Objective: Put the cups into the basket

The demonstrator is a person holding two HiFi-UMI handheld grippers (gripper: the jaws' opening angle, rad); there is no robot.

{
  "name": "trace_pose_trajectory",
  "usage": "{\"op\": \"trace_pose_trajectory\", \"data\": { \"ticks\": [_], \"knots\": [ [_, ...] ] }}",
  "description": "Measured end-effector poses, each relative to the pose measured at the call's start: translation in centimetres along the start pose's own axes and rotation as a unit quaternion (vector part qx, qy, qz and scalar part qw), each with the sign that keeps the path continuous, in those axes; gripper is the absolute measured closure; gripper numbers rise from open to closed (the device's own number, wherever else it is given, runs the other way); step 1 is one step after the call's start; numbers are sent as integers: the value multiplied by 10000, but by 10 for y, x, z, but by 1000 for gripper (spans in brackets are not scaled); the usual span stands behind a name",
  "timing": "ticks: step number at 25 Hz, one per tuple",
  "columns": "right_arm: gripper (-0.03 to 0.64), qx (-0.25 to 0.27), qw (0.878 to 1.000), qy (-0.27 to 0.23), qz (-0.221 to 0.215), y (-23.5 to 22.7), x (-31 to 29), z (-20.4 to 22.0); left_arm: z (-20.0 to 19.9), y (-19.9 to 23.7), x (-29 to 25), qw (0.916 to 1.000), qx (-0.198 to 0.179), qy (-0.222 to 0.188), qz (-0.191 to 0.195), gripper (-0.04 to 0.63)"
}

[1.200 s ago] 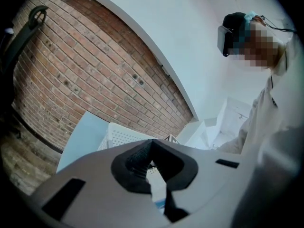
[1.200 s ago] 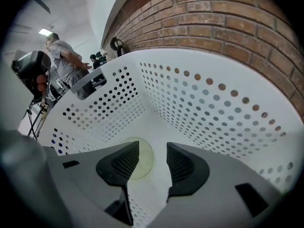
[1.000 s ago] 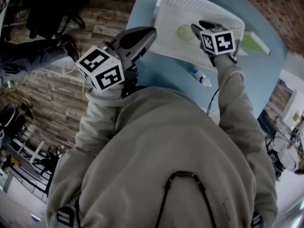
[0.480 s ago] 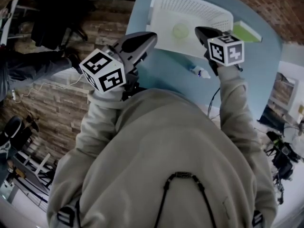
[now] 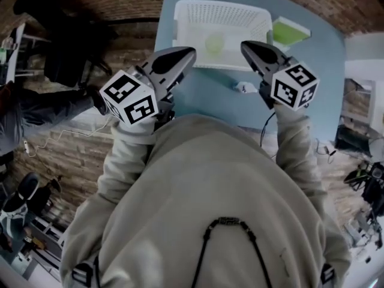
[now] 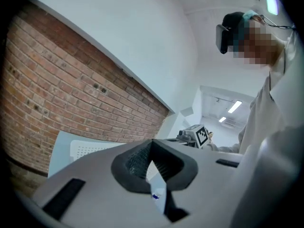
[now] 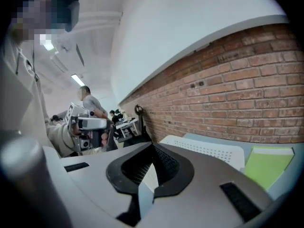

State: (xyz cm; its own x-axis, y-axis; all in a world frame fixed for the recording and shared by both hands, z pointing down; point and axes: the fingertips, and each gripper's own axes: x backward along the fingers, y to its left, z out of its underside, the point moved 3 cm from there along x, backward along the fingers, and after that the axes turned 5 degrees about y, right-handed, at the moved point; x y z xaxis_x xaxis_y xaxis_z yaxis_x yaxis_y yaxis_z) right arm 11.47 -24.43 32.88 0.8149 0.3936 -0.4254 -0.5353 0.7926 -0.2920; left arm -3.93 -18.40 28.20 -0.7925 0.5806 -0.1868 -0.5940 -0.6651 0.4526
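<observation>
A pale green cup [image 5: 214,44] lies inside the white basket [image 5: 198,8] at the 12 o'clock end of the blue tabletop [image 5: 204,95]. A flat green pad [image 5: 289,29] sits just beside the basket at its 3 o'clock, and a small white bottle [image 5: 245,87] rests on the tabletop near its 5 o'clock. The left gripper [image 5: 189,52], at the cup's 9 o'clock, and the right gripper [image 5: 245,45], at its 3 o'clock, hover by the basket's near rim, each with jaws pressed together and gripping nothing.
</observation>
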Motion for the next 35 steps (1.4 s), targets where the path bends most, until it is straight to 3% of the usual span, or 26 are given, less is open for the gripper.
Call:
{"op": "trace_pose_trajectory", "data": {
  "ticks": [3,10,20,35],
  "knots": [
    [604,16,9992,-394,-98,18,26,-15,-7,-14,-7,9995,-306,12,35,597],
    [604,76,9977,-670,-58,56,56,-42,-21,-14,-4,9992,-386,22,115,597],
    [606,285,9972,-685,-14,65,64,-41,-19,-28,-11,9986,-455,17,262,597],
    [606,158,9981,-589,-55,62,58,-36,-16,-24,-16,9987,-372,-41,335,598]
  ]
}}
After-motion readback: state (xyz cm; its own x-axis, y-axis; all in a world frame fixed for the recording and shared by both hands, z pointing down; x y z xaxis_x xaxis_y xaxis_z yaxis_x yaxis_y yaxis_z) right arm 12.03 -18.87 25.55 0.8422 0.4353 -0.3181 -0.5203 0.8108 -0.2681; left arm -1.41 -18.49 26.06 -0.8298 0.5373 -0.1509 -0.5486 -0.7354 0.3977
